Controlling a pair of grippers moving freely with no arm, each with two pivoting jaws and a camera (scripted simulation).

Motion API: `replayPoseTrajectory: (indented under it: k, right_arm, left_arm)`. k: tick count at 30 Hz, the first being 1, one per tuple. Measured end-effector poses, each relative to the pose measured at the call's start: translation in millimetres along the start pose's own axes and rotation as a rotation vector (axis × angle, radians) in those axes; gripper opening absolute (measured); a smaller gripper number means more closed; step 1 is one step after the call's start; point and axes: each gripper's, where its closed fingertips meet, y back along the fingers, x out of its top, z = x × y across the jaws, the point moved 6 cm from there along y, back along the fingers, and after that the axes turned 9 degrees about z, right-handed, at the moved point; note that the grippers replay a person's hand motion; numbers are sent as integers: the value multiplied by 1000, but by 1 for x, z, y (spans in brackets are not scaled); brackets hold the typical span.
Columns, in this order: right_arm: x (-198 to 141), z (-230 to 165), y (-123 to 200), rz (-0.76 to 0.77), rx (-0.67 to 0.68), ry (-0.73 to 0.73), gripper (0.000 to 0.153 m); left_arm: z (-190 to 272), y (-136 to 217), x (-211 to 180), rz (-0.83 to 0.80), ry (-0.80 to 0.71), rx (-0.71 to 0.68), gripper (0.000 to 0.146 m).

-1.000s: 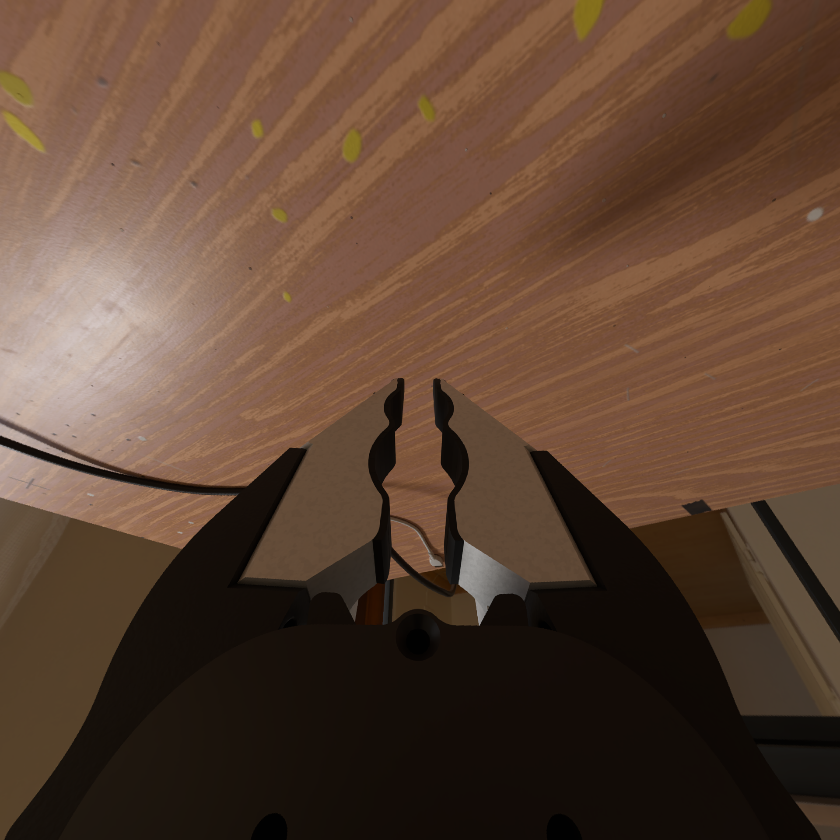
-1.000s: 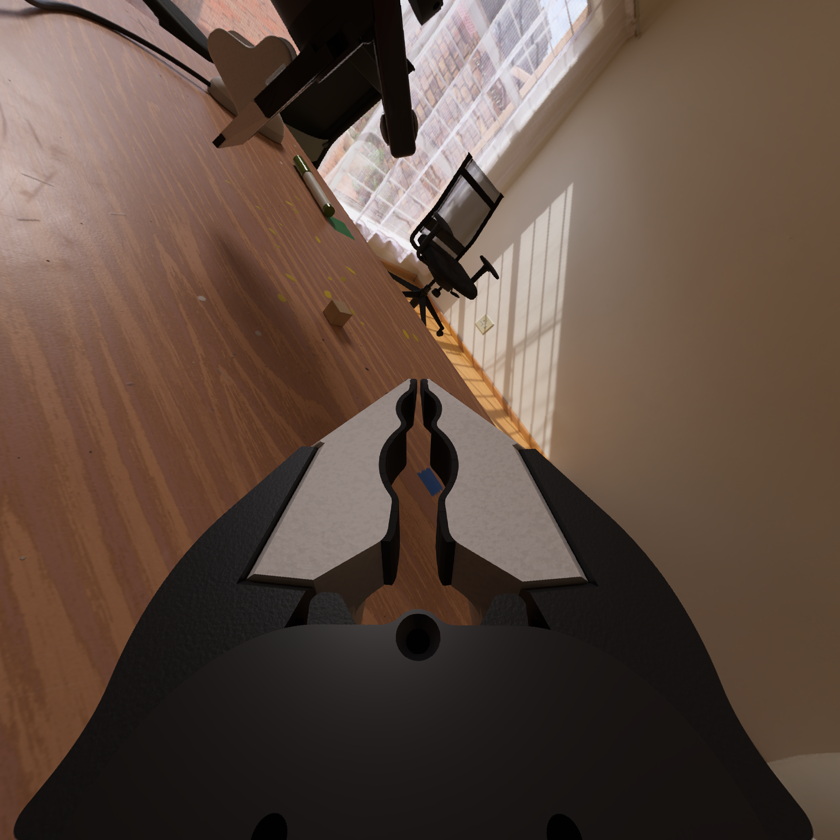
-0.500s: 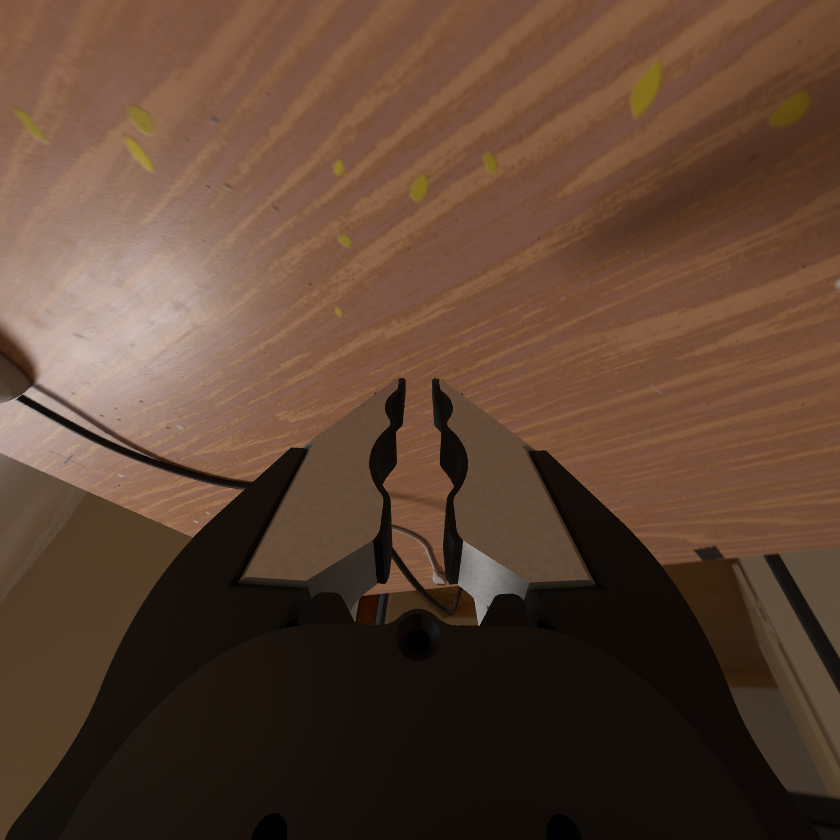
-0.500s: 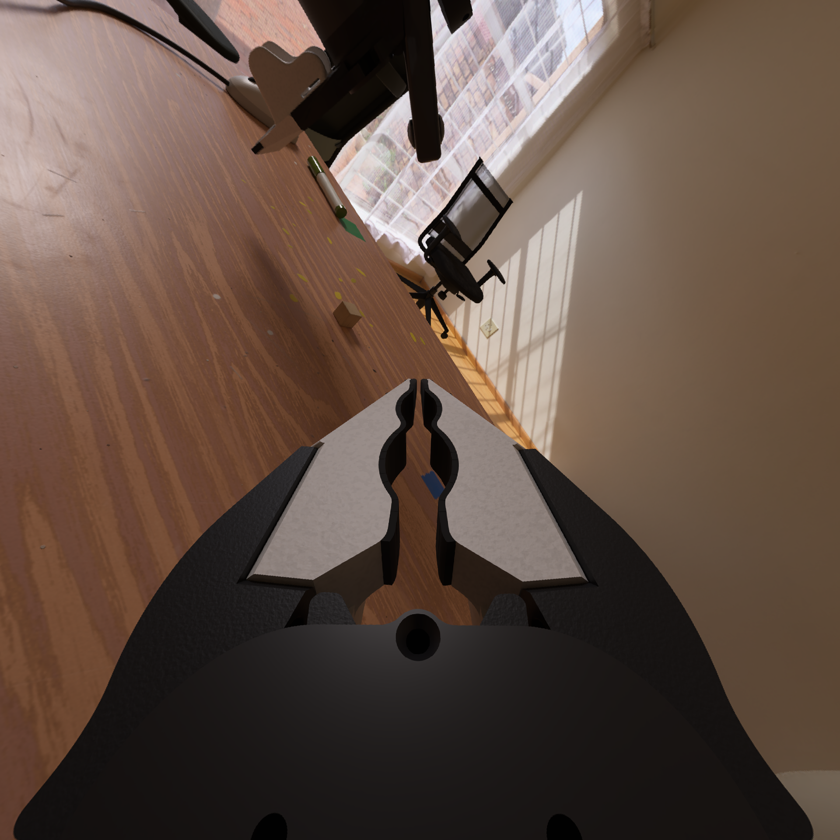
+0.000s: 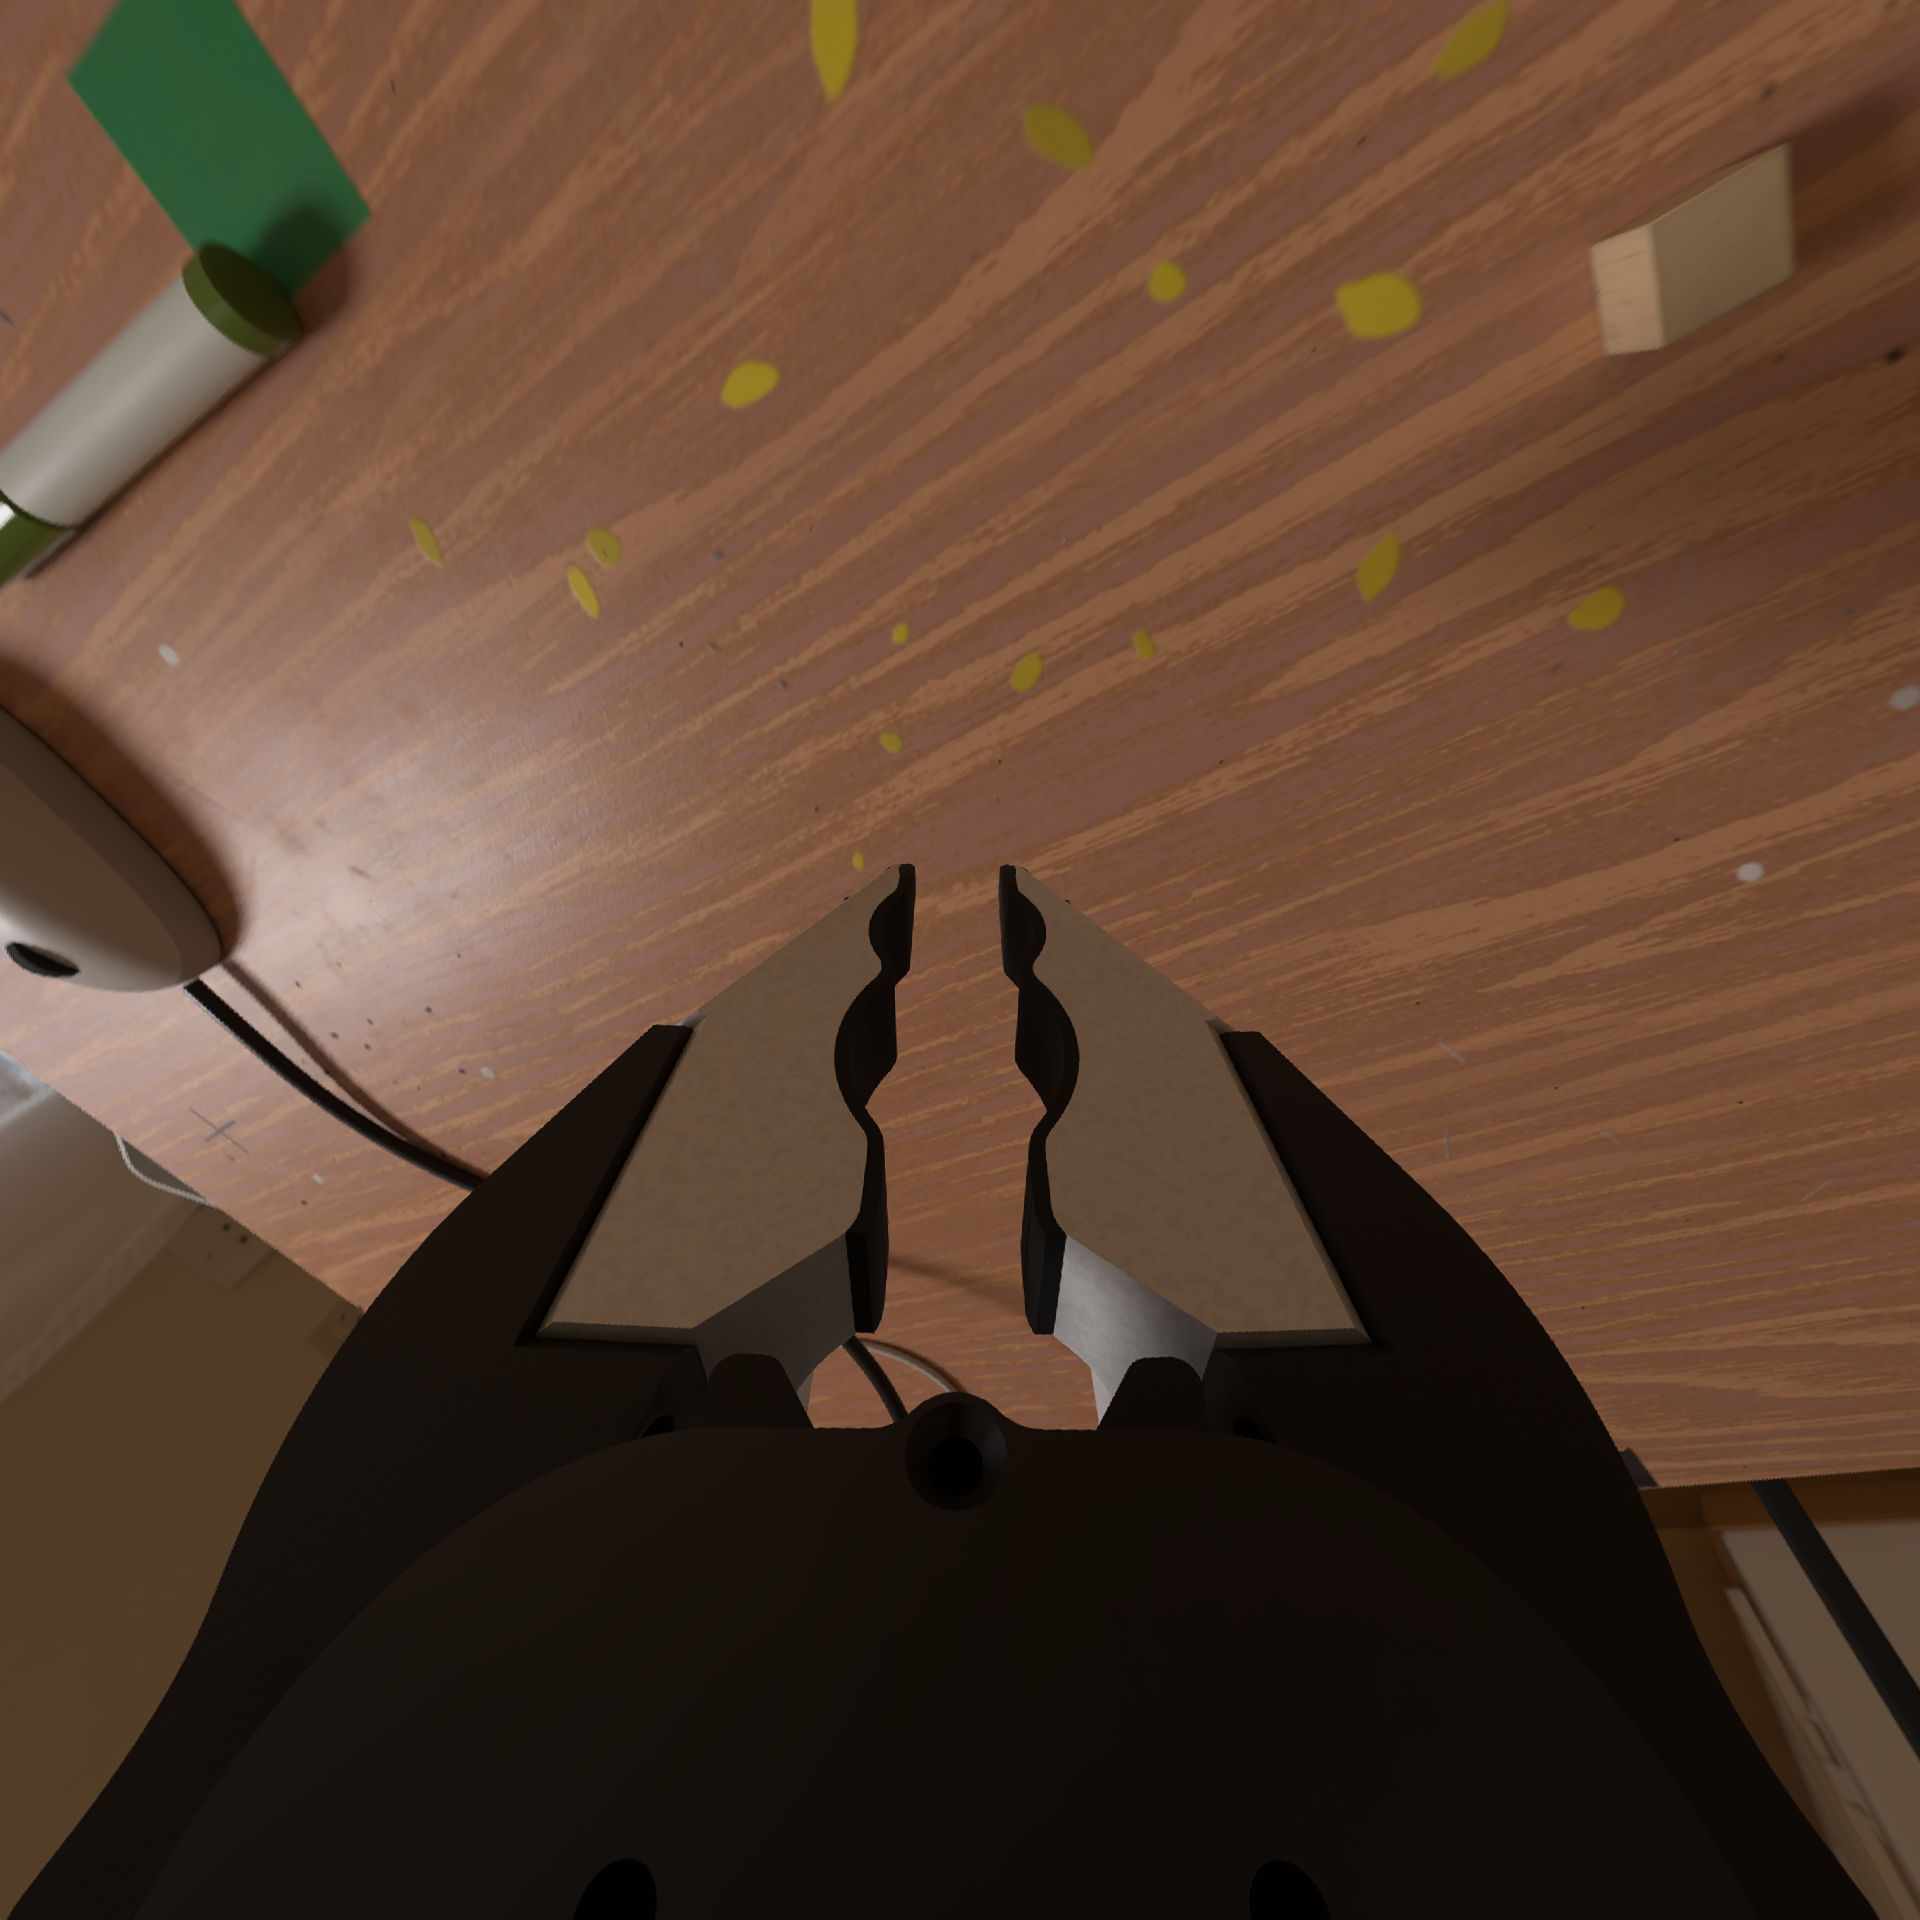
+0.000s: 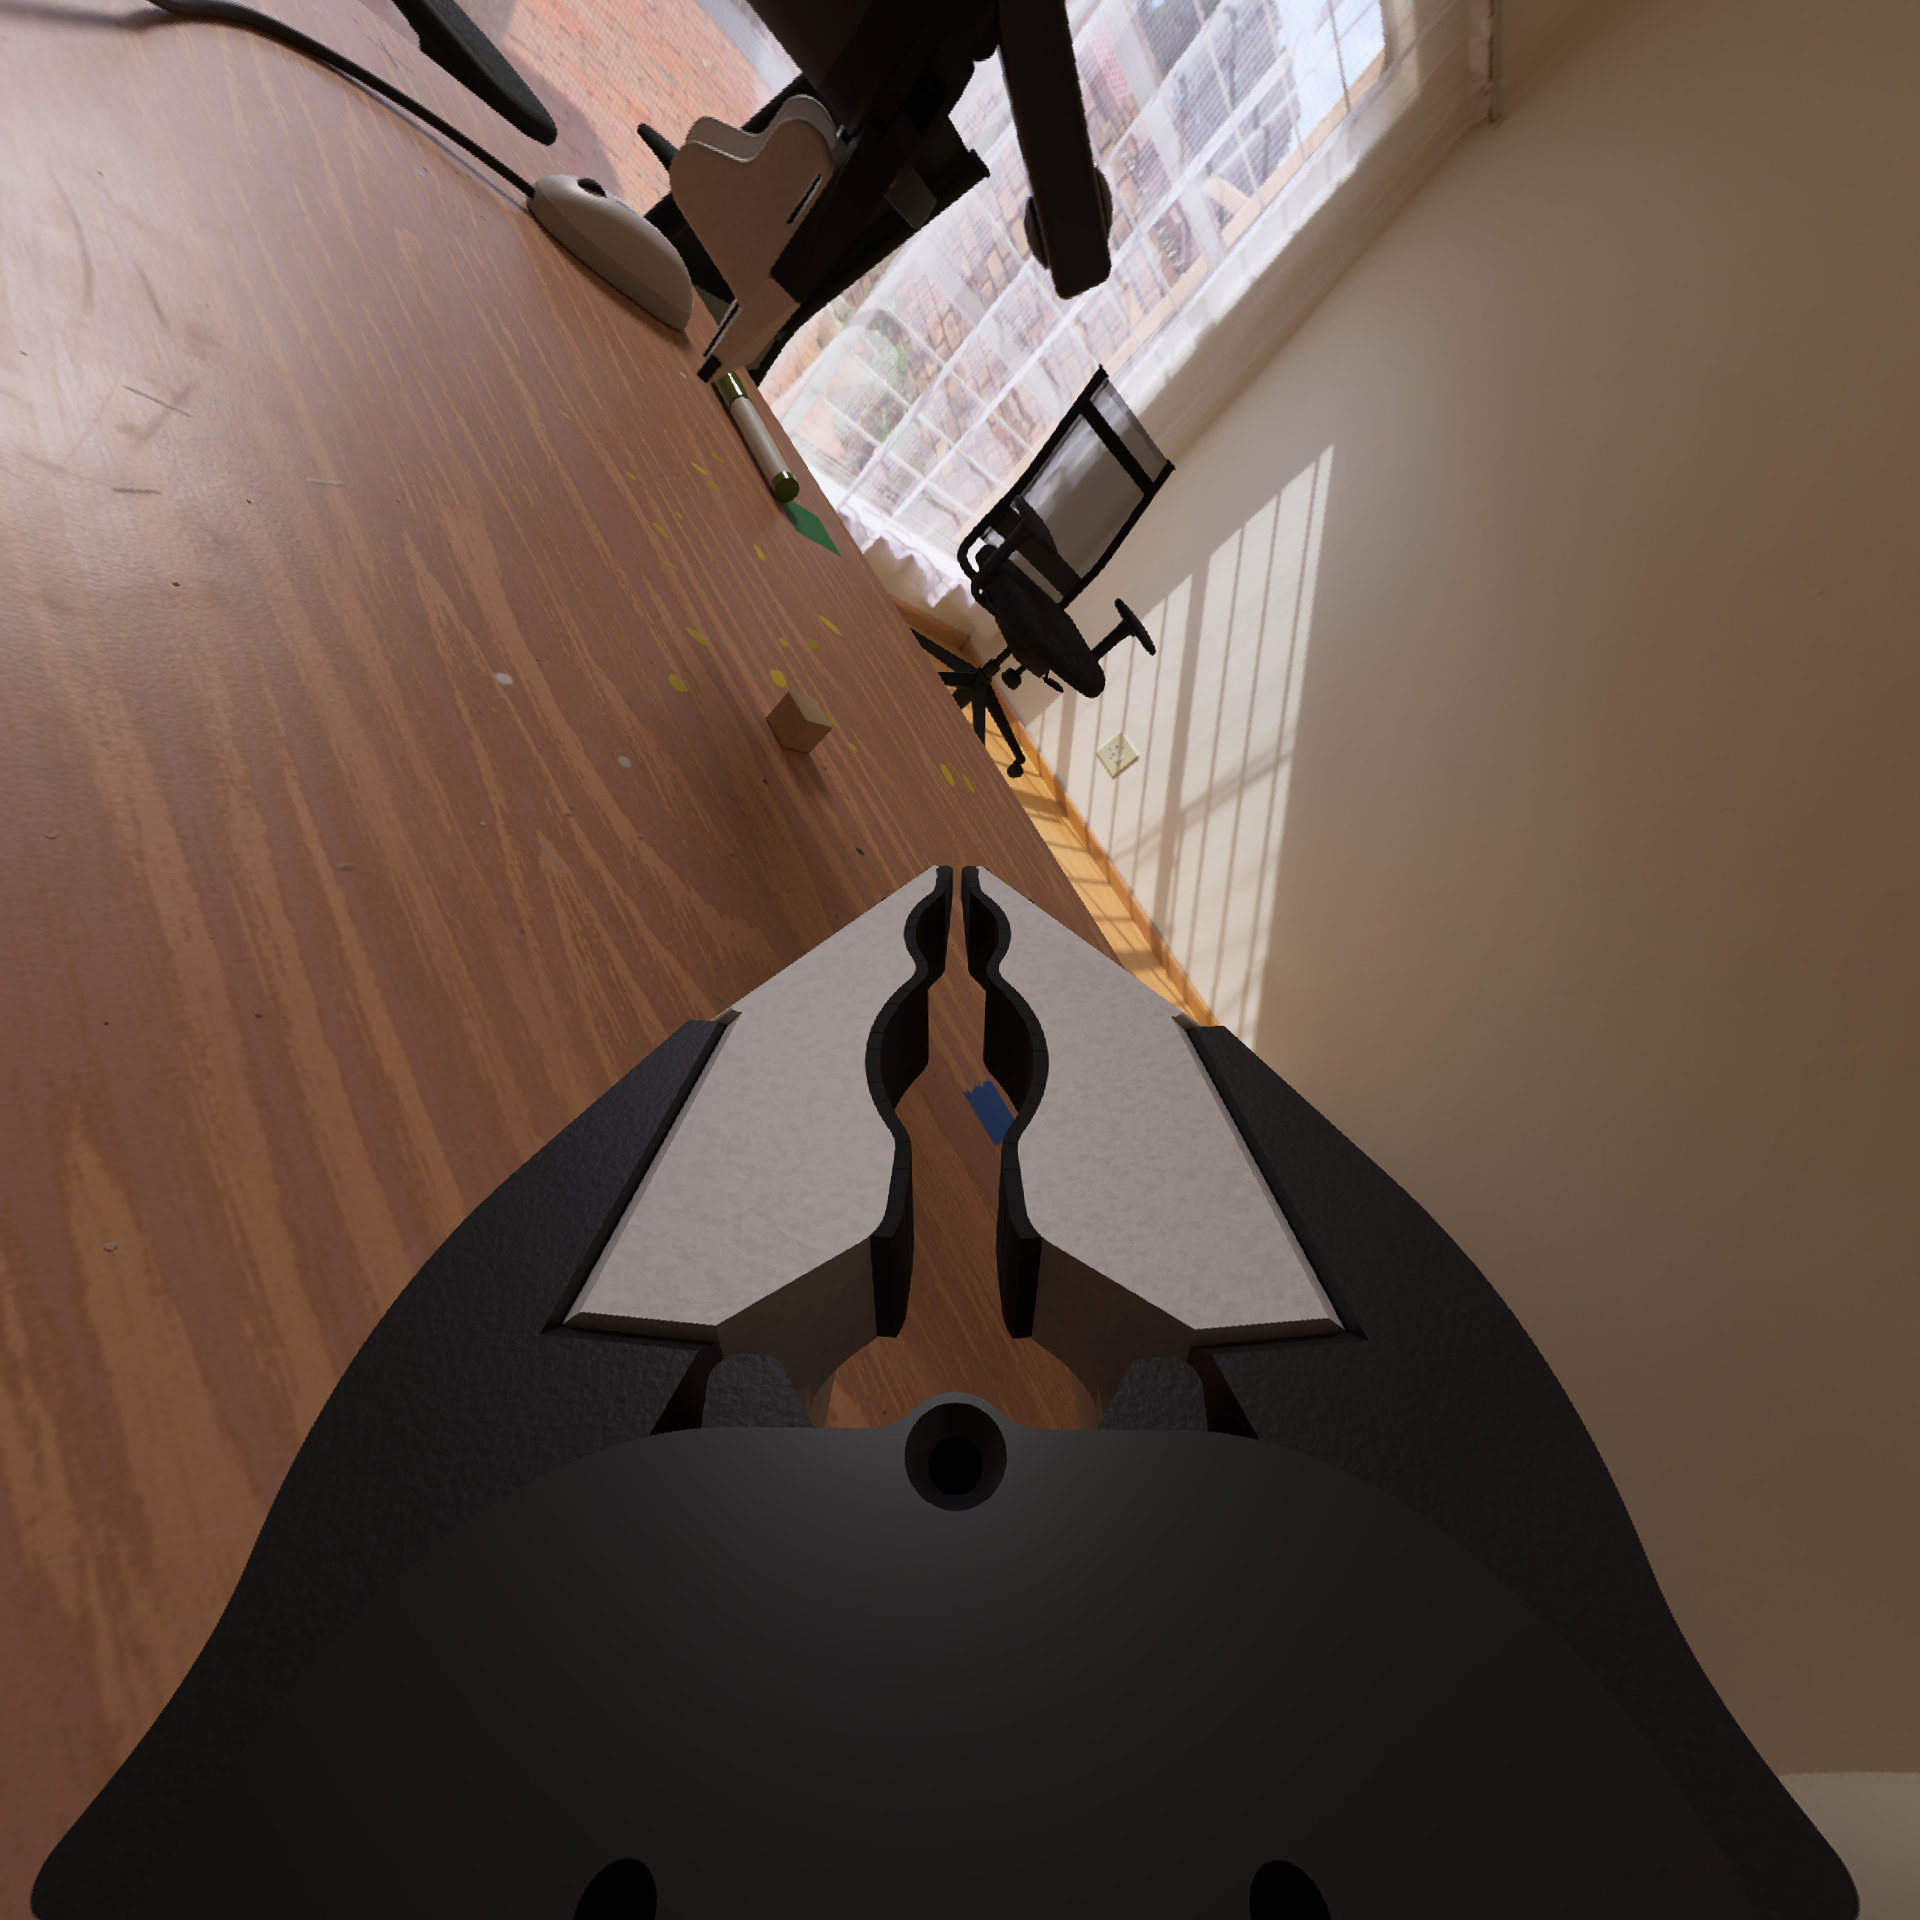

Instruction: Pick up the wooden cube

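Note:
The wooden cube (image 5: 1694,255) lies on the wooden table (image 5: 1403,987) at the upper right of the left wrist view, far ahead and to the right of my left gripper (image 5: 957,883). That gripper hovers over the table, its jaws a narrow gap apart and empty. In the right wrist view the cube (image 6: 798,720) sits small near the table's far edge, ahead of my right gripper (image 6: 955,878), which is shut and empty. The left gripper (image 6: 727,348) shows farther off, beyond the cube.
A white marker with green caps (image 5: 125,400) and a green card (image 5: 218,135) lie at the upper left. A grey computer mouse (image 5: 73,873) with a black cable (image 5: 312,1091) sits left. Yellow specks dot the table. An office chair (image 6: 1060,561) stands beyond the table.
The left gripper has drawn back and turned, bringing the cube, marker, green card and mouse into view, and its jaws have parted slightly. The right gripper has shifted a little; the cube looks slightly lower.

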Motion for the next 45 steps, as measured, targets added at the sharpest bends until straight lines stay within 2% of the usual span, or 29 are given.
replayPoseTrajectory:
  k: [5,9,16,19,25,29,34,37,40,45]
  right_arm:
    - [-1,-1,0,-3,5,0,2]
    - [-1,-1,-1,-4,7,-1,2]
    - [-3,-1,-1,-15,11,10,2]
    - [-5,0,-1,-17,8,-7,2]
    - [-12,1,-3,-32,6,-37,2]
    - [-12,0,-4,-33,11,-32,2]
    - [-14,-2,-5,-41,23,-36,2]
    - [-14,-2,-5,-42,26,-34,2]
    - [-14,-3,-5,-46,30,-31,2]
    - [-13,-3,-4,-51,37,-19,2]
  left_arm:
    - [4,11,4,56,-39,35,15]
    - [5,21,15,167,-63,62,15]
    - [18,34,21,268,-79,-54,15]
    - [29,35,12,240,-132,-103,16]
    - [37,24,1,125,-219,-112,18]
    - [36,19,2,106,-208,-136,18]
    - [35,10,-9,-4,-195,-139,23]
    - [38,11,-7,4,-207,-138,23]
    - [48,15,5,81,-284,-163,26]
    - [59,11,27,211,-522,-211,30]
